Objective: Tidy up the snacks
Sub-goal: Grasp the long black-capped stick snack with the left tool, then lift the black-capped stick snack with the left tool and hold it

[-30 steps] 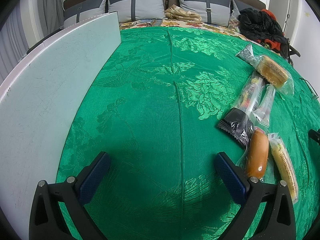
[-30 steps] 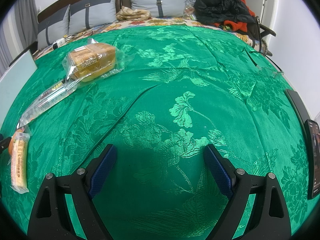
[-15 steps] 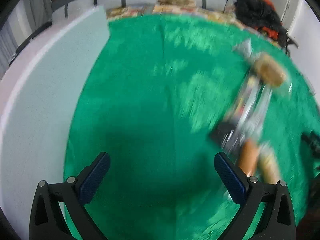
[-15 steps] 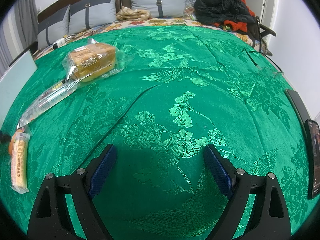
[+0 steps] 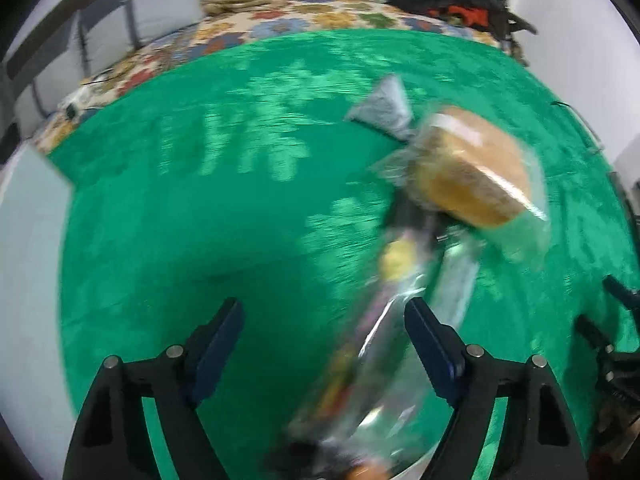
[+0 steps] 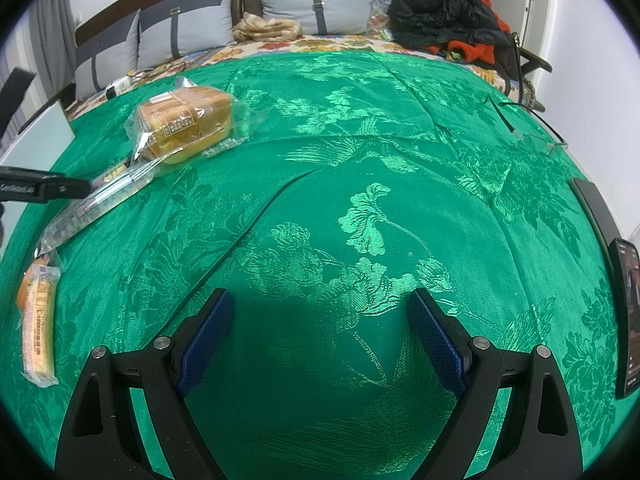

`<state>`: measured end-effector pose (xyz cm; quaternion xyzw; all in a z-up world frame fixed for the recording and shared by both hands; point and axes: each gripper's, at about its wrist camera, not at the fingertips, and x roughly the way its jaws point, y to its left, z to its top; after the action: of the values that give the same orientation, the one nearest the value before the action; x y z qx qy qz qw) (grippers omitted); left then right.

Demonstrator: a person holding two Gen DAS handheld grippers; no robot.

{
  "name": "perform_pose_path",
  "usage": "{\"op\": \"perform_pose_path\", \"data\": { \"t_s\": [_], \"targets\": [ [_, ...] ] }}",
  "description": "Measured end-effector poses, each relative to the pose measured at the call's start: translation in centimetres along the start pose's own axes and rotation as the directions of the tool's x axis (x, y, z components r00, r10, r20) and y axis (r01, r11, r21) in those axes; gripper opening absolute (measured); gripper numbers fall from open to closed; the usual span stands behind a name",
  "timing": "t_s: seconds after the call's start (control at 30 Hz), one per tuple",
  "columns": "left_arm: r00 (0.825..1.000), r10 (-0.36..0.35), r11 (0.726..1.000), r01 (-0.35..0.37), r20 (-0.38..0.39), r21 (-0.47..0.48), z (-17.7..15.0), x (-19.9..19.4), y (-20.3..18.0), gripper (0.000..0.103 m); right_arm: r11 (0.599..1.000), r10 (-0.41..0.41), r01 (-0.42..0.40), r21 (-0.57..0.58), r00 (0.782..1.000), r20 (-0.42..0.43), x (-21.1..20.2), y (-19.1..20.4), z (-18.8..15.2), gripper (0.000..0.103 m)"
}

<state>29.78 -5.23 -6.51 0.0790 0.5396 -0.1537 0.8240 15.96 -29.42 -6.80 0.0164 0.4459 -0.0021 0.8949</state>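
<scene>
Wrapped snacks lie on a green patterned cloth [image 6: 360,160]. In the blurred left wrist view, a bagged bread loaf [image 5: 472,172] sits ahead right, and a long clear snack packet [image 5: 384,344] runs down between the fingers of my open left gripper [image 5: 324,332], which hovers over it. In the right wrist view the loaf [image 6: 184,124], the long packet [image 6: 96,204] and a wrapped bun [image 6: 38,324] lie at the left. My right gripper [image 6: 320,320] is open and empty over bare cloth. The left gripper's body [image 6: 40,188] shows at the left edge.
A pale board [image 5: 28,264] lies along the cloth's left side. Grey pillows [image 6: 316,4] and dark clothes [image 6: 444,16] are at the back. Glasses [image 6: 532,132] and a phone [image 6: 632,312] lie at the right.
My left gripper has swung right and forward, from bare cloth to over the snack packets, with motion blur. The right gripper has not moved.
</scene>
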Motion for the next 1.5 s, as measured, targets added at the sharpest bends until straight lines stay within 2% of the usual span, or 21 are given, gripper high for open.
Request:
{"op": "perform_pose_path", "data": {
  "t_s": [0.03, 0.07, 0.1, 0.13, 0.17, 0.23, 0.3, 0.37, 0.5, 0.6, 0.7, 0.8, 0.83, 0.87, 0.93, 1.13, 1.2, 1.5],
  "targets": [
    [1.0, -0.016, 1.0, 0.016, -0.011, 0.017, 0.0, 0.4, -0.8, 0.066, 1.0, 0.0, 0.0, 0.0, 1.0, 0.0, 0.0, 0.0, 0.0, 0.092],
    [1.0, -0.017, 0.999, 0.017, -0.023, 0.036, 0.2, 0.8, -1.3, 0.062, 1.0, 0.0, 0.0, 0.0, 1.0, 0.0, 0.0, 0.0, 0.0, 0.092],
    [1.0, 0.008, 0.997, -0.008, 0.0, 0.077, 0.0, 0.6, -2.0, 0.062, 1.0, 0.0, 0.0, 0.0, 1.0, 0.0, 0.0, 0.0, 0.0, 0.092],
    [1.0, -0.011, 0.996, 0.01, 0.01, 0.093, -0.1, 0.5, -2.1, 0.054, 1.0, 0.0, 0.0, 0.0, 1.0, 0.0, 0.0, 0.0, 0.0, 0.092],
    [1.0, -0.019, 0.996, 0.017, 0.014, 0.09, 0.0, 0.5, -2.1, 0.041, 1.0, 0.0, 0.0, 0.0, 1.0, 0.0, 0.0, 0.0, 0.0, 0.092],
    [1.0, -0.003, 0.999, 0.002, 0.01, 0.043, 0.1, 0.2, -0.9, 0.024, 1.0, 0.0, 0.0, 0.0, 1.0, 0.0, 0.0, 0.0, 0.0, 0.092],
    [1.0, 0.007, 0.999, -0.006, 0.018, -0.038, -0.4, -0.4, 0.9, 0.021, 1.0, 0.0, 0.0, 0.0, 1.0, 0.0, 0.0, 0.0, 0.0, 0.092],
    [0.999, 0.046, 0.99, -0.043, 0.016, -0.131, -1.7, -1.1, 3.2, 0.02, 1.0, 0.0, 0.0, 0.0, 1.0, 0.0, 0.0, 0.0, 0.0, 0.092],
    [0.993, 0.114, 0.945, -0.107, 0.007, -0.311, -6.3, -3.7, 8.4, 0.02, 1.0, -0.001, 0.001, 0.0, 1.0, -0.001, 0.0, 0.0, 0.0, 0.092],
    [0.993, 0.116, 0.933, -0.11, -0.002, -0.343, -9.8, -5.3, 9.9, 0.02, 1.0, -0.001, 0.001, 0.001, 1.0, -0.001, 0.0, 0.1, 0.0, 0.092],
    [0.996, 0.088, 0.935, -0.081, 0.006, -0.346, -13.8, -7.1, 9.4, 0.02, 1.0, -0.001, 0.001, 0.001, 1.0, -0.001, 0.0, 0.1, 0.0, 0.092],
    [0.994, 0.114, 0.937, -0.106, 0.004, -0.334, -16.4, -7.4, 8.5, 0.028, 1.0, -0.002, 0.002, 0.001, 1.0, -0.001, 0.0, 0.1, 0.0, 0.092],
    [0.991, 0.134, 0.939, -0.118, 0.028, -0.322, -17.2, -7.6, 8.0, 0.04, 1.0, -0.002, 0.002, 0.001, 1.0, -0.002, 0.0, 0.0, 0.0, 0.092],
    [0.989, 0.143, 0.942, -0.124, 0.037, -0.312, -17.4, -7.6, 7.5, 0.065, 1.0, -0.002, 0.002, 0.001, 1.0, -0.001, 0.0, 0.1, 0.0, 0.092],
    [0.984, 0.172, 0.945, -0.153, 0.043, -0.29, -17.7, -6.9, 6.7, 0.087, 1.0, -0.002, 0.002, 0.001, 1.0, -0.001, 0.0, 0.1, 0.0, 0.092],
    [0.97, 0.208, 0.937, -0.162, 0.123, -0.308, -19.1, -6.6, 7.4, 0.103, 1.0, -0.003, 0.003, 0.001, 1.0, -0.002, 0.0, 0.1, 0.0, 0.092],
    [0.963, 0.217, 0.939, -0.162, 0.157, -0.303, -19.5, -6.7, 7.2, 0.103, 1.0, -0.003, 0.003, 0.001, 1.0, -0.002, 0.0, 0.1, 0.0, 0.092],
    [0.961, 0.221, 0.937, -0.162, 0.165, -0.309, -19.3, -6.5, 7.5, 0.103, 1.0, -0.003, 0.003, 0.001, 1.0, -0.002, 0.0, 0.1, 0.0, 0.092]
  ]
}}
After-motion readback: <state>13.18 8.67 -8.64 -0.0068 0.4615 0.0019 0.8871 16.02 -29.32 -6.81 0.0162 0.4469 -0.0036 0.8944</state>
